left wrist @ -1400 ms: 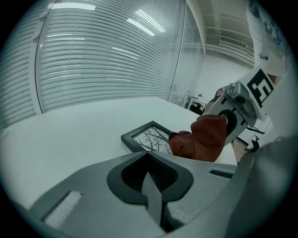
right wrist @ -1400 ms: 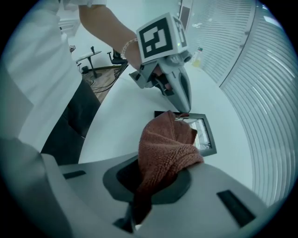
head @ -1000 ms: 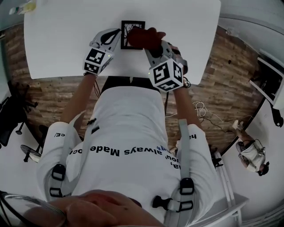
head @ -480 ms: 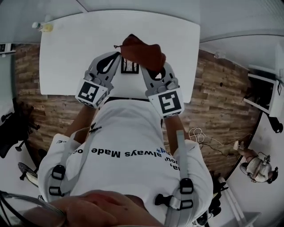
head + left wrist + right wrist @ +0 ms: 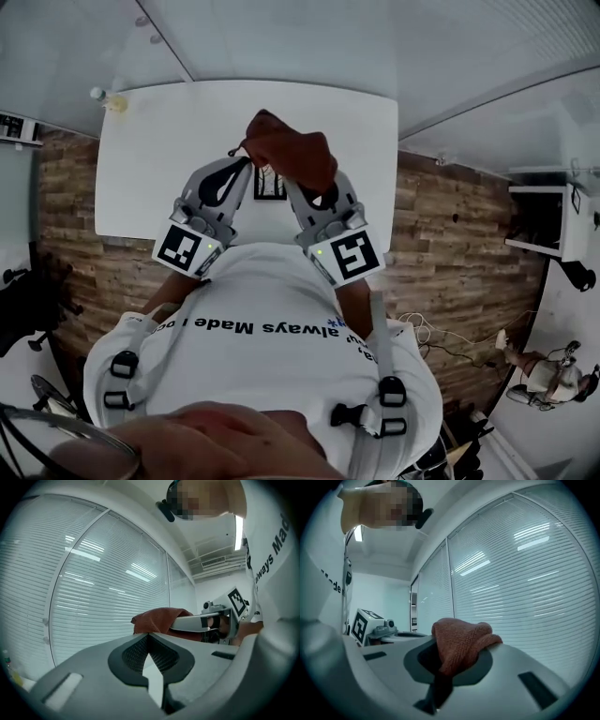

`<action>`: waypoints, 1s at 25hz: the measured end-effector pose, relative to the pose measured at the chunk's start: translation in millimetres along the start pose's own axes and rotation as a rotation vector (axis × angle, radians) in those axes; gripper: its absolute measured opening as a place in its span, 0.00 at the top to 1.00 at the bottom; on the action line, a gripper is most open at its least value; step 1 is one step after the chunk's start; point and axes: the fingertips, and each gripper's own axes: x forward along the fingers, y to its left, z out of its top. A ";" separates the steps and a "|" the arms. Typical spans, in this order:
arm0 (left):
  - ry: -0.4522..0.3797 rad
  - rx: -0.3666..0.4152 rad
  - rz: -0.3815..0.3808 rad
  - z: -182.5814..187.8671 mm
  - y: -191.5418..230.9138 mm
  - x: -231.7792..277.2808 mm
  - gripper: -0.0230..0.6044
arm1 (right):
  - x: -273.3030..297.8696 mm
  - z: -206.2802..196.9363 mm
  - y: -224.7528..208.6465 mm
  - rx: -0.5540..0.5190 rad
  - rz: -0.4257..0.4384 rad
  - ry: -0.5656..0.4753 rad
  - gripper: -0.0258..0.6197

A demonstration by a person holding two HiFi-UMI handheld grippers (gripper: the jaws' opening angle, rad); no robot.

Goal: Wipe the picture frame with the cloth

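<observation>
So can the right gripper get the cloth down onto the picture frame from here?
Probably yes: the right gripper holds the cloth raised above the picture frame, with nothing visible between them.

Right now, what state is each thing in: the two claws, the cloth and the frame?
Left claw: shut, empty, held above the table.
Right claw: shut on the cloth, also held up.
Cloth: bunched, gripped in the right claw.
Picture frame: lying on the table, untouched.

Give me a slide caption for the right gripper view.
Right gripper shut on a rust-red cloth, held in front of window blinds.
</observation>
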 end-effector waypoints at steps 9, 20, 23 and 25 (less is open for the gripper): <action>-0.048 -0.015 -0.030 34.2 -12.7 -0.3 0.96 | -11.3 25.8 9.2 -0.011 0.010 -0.018 0.93; -0.060 -0.006 -0.045 30.9 -18.0 -0.4 0.96 | -13.6 30.0 13.1 0.001 0.004 -0.010 0.93; -0.063 -0.008 -0.044 31.0 -17.9 0.9 0.96 | -13.6 30.2 12.1 -0.002 0.005 -0.009 0.93; -0.065 -0.015 -0.044 31.0 -17.3 1.6 0.96 | -12.8 29.6 11.8 0.000 0.007 -0.007 0.93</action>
